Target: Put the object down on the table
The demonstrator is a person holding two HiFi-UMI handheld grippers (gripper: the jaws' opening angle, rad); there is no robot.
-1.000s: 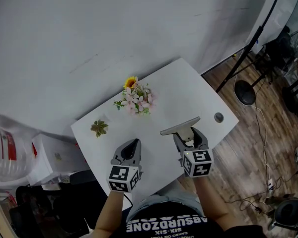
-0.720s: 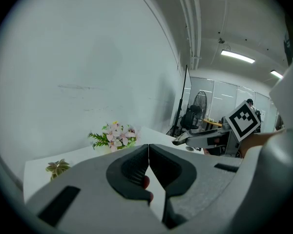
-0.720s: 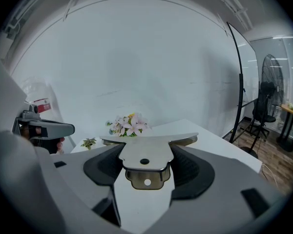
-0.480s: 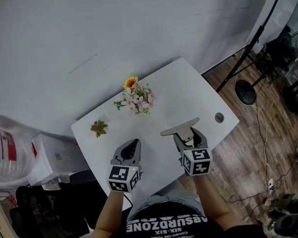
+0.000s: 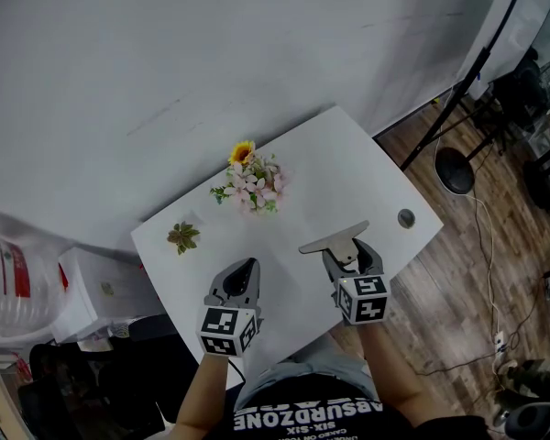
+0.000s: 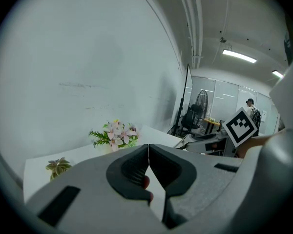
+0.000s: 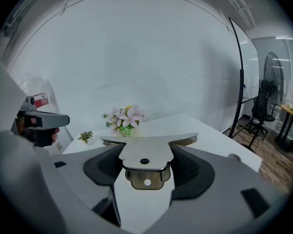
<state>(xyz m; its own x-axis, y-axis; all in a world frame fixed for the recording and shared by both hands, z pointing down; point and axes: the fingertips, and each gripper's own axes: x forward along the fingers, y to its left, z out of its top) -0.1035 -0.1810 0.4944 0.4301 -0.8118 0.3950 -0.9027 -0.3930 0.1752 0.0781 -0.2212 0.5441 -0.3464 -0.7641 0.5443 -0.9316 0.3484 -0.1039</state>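
A flat metal scraper point(image 5: 335, 237) with a wide straight blade is clamped by its handle in my right gripper point(image 5: 350, 253), which is shut on it. It is held level over the white table point(image 5: 339, 159) near the front right. In the right gripper view the scraper point(image 7: 147, 151) lies between the jaws of that gripper point(image 7: 145, 161), blade pointing away. My left gripper point(image 5: 246, 269) hovers over the table's front left. In its own view its jaws point(image 6: 148, 148) meet at the tips with nothing between them.
A bunch of pink flowers with a yellow bloom point(image 5: 250, 183) stands at the back of the table, and a small potted plant point(image 5: 182, 236) at the left. A round grommet point(image 5: 405, 217) sits near the right corner. A light stand point(image 5: 454, 168) stands on the wood floor to the right.
My right gripper and the scraper have drifted very slightly toward the table's near edge. The left gripper has not moved.
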